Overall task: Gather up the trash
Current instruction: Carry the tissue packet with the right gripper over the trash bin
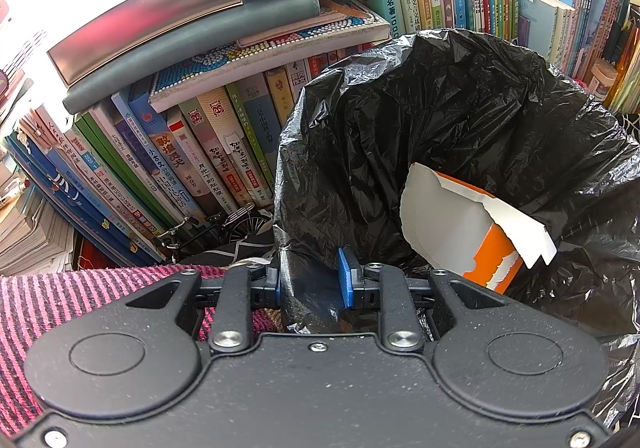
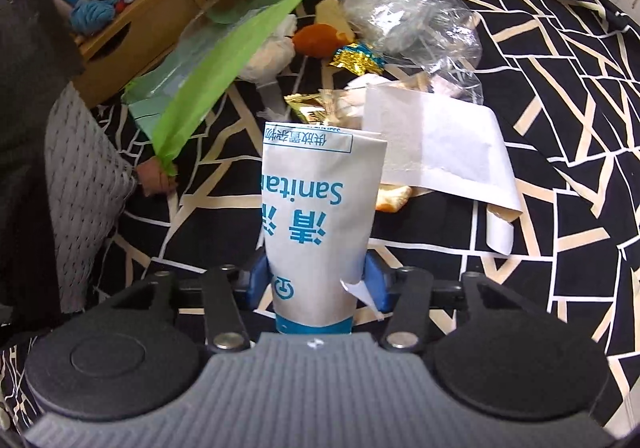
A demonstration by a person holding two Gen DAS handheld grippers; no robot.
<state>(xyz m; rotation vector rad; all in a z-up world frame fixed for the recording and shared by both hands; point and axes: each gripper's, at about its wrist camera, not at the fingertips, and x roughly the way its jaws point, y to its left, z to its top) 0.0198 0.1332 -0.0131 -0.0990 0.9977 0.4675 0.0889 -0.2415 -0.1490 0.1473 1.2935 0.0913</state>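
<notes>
The right gripper [image 2: 316, 282] squeezes a white paper bag [image 2: 318, 208] with blue letters. The left gripper [image 1: 310, 282] pinches the shiny black trash bag [image 1: 460, 120].

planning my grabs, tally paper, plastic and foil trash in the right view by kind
paper: 3 (sanitary bag, white sheet, tissue wad)
plastic bags: 2 (green bag, clear bag)
foil wrappers: 2 (gold-blue wrapper, gold wrapper)
total: 7

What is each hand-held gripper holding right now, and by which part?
Left hand-held gripper: shut on the rim of the black plastic trash bag. Right hand-held gripper: grips the white paper sanitary bag with blue print near its bottom end.
</notes>
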